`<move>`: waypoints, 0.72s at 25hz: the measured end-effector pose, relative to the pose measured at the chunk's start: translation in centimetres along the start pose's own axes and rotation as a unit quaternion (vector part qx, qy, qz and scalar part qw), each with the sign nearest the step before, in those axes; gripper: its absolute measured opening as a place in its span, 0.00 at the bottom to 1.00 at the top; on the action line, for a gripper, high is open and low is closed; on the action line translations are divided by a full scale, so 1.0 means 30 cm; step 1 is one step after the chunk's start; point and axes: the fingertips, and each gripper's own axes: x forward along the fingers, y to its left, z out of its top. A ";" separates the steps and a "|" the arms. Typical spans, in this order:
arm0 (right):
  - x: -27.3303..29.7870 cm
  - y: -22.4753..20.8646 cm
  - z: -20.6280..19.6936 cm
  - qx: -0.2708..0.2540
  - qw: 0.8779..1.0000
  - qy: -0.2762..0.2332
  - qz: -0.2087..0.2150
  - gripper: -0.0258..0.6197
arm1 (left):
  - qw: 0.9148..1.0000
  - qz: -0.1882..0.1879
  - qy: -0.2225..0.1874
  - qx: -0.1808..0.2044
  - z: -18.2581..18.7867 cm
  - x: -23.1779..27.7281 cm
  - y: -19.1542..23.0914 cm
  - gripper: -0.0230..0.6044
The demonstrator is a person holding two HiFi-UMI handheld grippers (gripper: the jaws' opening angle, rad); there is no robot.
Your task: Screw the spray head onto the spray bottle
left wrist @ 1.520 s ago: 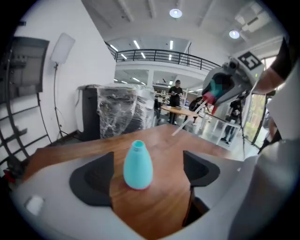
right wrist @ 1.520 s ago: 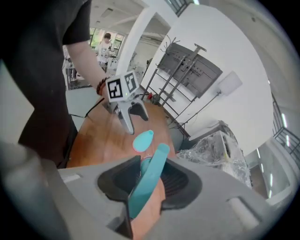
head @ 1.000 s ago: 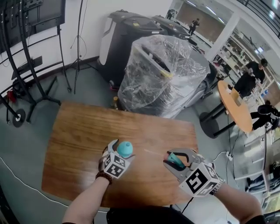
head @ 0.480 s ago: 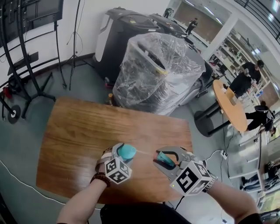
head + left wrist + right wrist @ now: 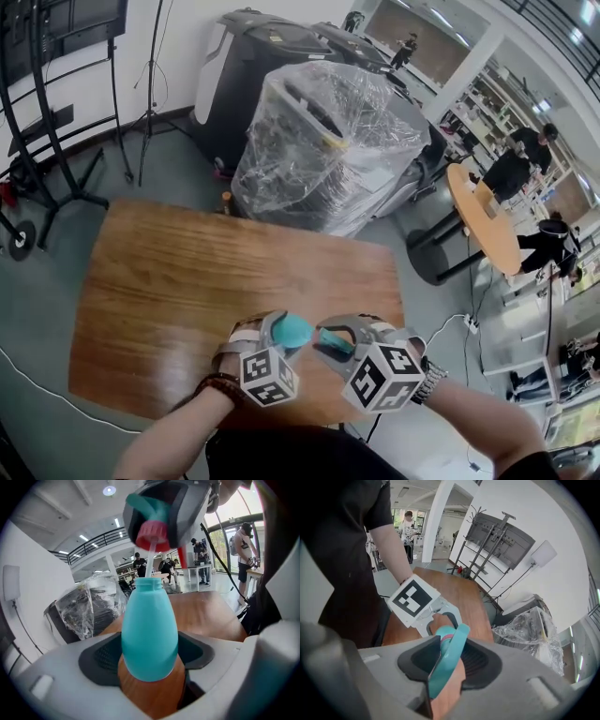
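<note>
In the head view we see both grippers close together at the 6 o'clock edge of the wooden table (image 5: 187, 272). The left gripper (image 5: 279, 330) is clenched on the teal spray bottle (image 5: 294, 330) and holds it up off the table. The right gripper (image 5: 339, 339) is at the bottle's 3 o'clock, and it is clenched on the teal spray head (image 5: 332, 345). From up here the two teal things look almost touching. We cannot tell how they meet, because the collar and tube do not show.

The left gripper view shows us that part. The dark pads press on both sides of the bottle, and its neck points to 12 o'clock. The spray head hangs right above it. Its red collar (image 5: 151, 534) is a little apart from the neck. Its white tube (image 5: 149, 562) runs down to the bottle's mouth. The bottom of the bottle is hidden behind this gripper's own body.

The right gripper view shows the spray head pinched between the pads by its thin sides. Just past it, at 12 o'clock, we see the left gripper's marker cube (image 5: 412, 599). Here the bottle is almost all hidden behind the spray head.

Only the head view shows the big wrapped machine (image 5: 319, 150), past the table at 12 o'clock.
</note>
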 end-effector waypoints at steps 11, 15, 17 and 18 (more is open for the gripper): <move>0.020 0.066 -0.074 -0.012 0.997 0.040 0.061 0.23 | 0.998 0.013 0.019 0.054 0.064 -0.029 -0.066 0.64; 0.011 0.063 -0.067 0.092 0.990 0.026 0.100 0.23 | 0.996 0.037 0.018 0.078 0.065 -0.031 -0.060 0.63; 0.012 0.049 -0.069 0.179 0.978 0.022 0.108 0.23 | 0.995 0.046 0.023 0.083 0.066 -0.030 -0.055 0.63; 0.018 0.042 -0.081 0.224 0.969 0.023 0.106 0.23 | 0.995 0.050 0.027 0.085 0.065 -0.029 -0.052 0.63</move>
